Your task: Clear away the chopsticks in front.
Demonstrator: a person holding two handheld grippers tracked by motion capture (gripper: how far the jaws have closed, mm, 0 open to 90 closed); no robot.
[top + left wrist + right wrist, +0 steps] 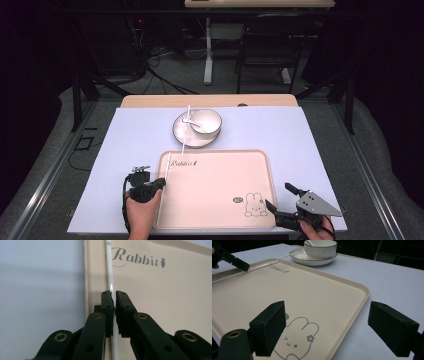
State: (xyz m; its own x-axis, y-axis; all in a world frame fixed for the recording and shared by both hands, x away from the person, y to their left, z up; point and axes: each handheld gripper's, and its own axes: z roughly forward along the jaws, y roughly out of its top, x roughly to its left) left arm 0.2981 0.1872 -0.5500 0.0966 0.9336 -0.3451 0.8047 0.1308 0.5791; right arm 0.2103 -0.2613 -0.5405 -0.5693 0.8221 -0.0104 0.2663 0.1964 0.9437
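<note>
A thin white chopstick (pixel 109 270) lies along the left inner edge of the beige rabbit tray (pixel 162 295). My left gripper (pixel 114 293) is shut on it near its near end. From above, the left gripper (pixel 161 183) sits at the tray's (pixel 220 220) left rim, and the chopstick (pixel 167 167) points away toward the "Rabbit" lettering. My right gripper (pixel 329 322) is open and holds nothing; it straddles the tray's right rim (pixel 362 290) near the rabbit drawing. From above, the right gripper (pixel 281 199) is at the tray's front right corner.
A white bowl (pixel 205 121) with a spoon in it stands on a dark-rimmed plate (pixel 181 134) beyond the tray. A second white chopstick (pixel 185 131) runs from the plate toward the tray's far left corner. A pale mat (pixel 300 135) covers the table.
</note>
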